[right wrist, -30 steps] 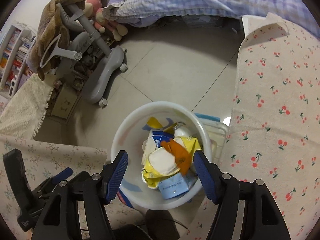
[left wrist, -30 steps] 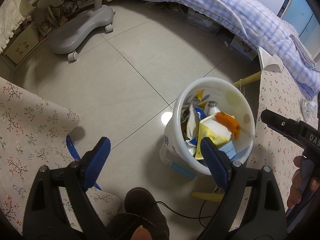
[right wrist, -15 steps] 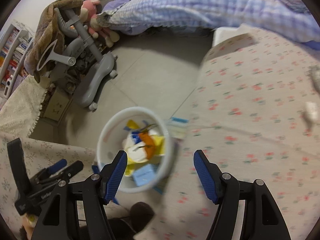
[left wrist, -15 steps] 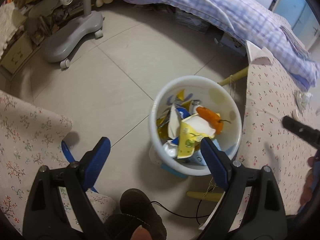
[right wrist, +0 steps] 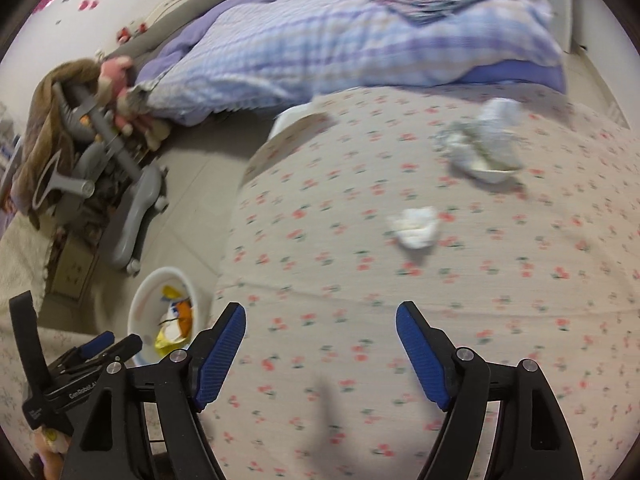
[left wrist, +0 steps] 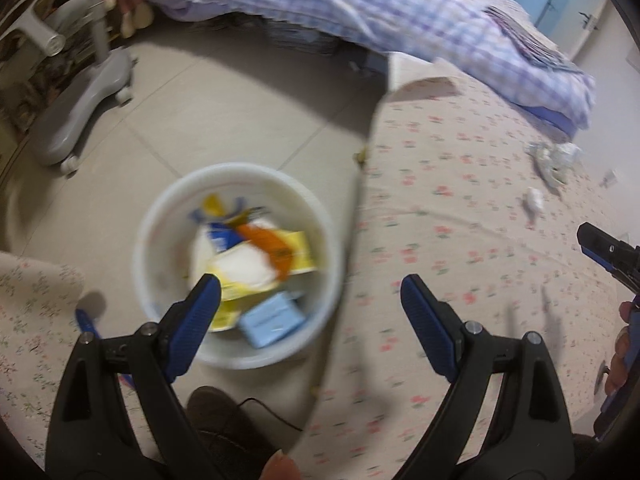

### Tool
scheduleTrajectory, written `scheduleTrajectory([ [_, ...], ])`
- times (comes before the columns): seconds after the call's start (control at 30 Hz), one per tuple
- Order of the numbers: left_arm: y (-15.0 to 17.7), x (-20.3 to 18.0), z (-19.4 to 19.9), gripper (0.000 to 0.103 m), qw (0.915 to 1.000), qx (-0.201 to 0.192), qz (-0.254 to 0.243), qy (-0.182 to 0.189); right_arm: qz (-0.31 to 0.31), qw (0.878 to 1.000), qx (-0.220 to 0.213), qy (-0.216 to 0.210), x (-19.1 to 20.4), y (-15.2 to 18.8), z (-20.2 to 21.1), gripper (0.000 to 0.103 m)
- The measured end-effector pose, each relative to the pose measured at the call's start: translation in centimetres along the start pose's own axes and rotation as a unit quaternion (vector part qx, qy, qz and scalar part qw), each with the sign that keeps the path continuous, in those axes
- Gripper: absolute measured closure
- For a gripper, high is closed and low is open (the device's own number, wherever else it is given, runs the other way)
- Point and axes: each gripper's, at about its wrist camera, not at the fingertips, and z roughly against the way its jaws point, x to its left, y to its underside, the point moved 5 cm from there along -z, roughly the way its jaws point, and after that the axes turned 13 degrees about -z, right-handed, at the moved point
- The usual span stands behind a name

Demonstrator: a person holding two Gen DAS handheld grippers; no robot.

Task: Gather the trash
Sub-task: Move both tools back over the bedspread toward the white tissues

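Note:
A white trash bin (left wrist: 160, 216) (right wrist: 138, 308) on the tiled floor holds yellow, blue and orange wrappers. My left gripper (left wrist: 310, 312) hangs open and empty over the bin's right rim and the table edge. My right gripper (right wrist: 320, 344) is over the flower-print tablecloth (right wrist: 360, 264); its jaws are opening and nothing is between them. On the cloth ahead of it lie a small crumpled white tissue (right wrist: 414, 222) (left wrist: 534, 200) and, farther back, a larger pile of crumpled white wrappers (right wrist: 480, 148) (left wrist: 554, 156). The right gripper also shows at the right edge of the left wrist view.
A bed with a purple checked quilt (right wrist: 340, 40) lies behind the table. A grey wheeled chair base (left wrist: 76, 108) stands on the floor at left among clutter. Another cloth-covered surface (left wrist: 28, 320) is at lower left. A dark shoe (left wrist: 218, 412) and a thin cable are below the bin.
Both grippers swung rightward from over the bin toward the table. The right gripper now looks at the tablecloth and the tissues, its jaws wider. The bin slid left in both views.

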Motion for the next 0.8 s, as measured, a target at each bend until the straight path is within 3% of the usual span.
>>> scheduleTrajectory([
  [0.43,-4.9,-13.9,-2.9,0.012,0.9928,-0.036,-0.091,0.068,-0.077,0.995,-0.045,0.033,-11.0,-3.1,4.4,0.021],
  [0.67,-6.6,-19.0,-4.8,0.012,0.9864,-0.069,-0.116,0.094,-0.108,0.991,-0.057,0.056,-16.6,-3.9,5.4,0.020],
  [0.73,-7.0,-19.9,-5.5,0.014,0.9859,-0.072,-0.116,0.097,-0.114,0.990,-0.061,0.062,-17.8,-4.0,5.6,0.020],
  [0.8,-7.3,-21.0,-6.3,0.025,0.9846,-0.071,-0.115,0.111,-0.122,0.988,-0.064,0.068,-18.9,-4.2,5.5,0.020],
])
